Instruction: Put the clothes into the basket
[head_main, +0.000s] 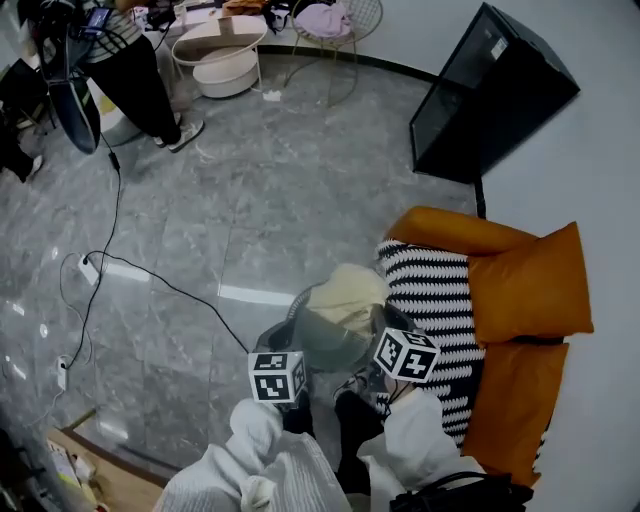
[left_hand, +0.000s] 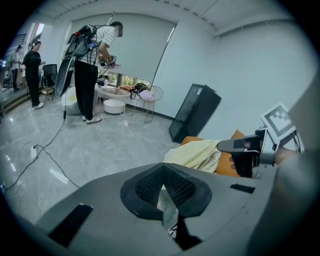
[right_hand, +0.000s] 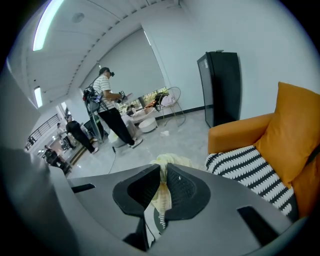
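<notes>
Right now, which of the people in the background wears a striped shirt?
The person standing at the round white table, with equipment on the back. A second person, at the far left, is dressed all in black.

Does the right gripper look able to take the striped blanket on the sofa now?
Probably not yet. The right gripper is shut on what looks like the grey basket, so its jaws are busy, though the striped blanket lies close beside it with nothing between.

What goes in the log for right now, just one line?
left gripper: jaws shut on cloth | right gripper: jaws shut on cloth | yellow garment: over basket, beside sofa
</notes>
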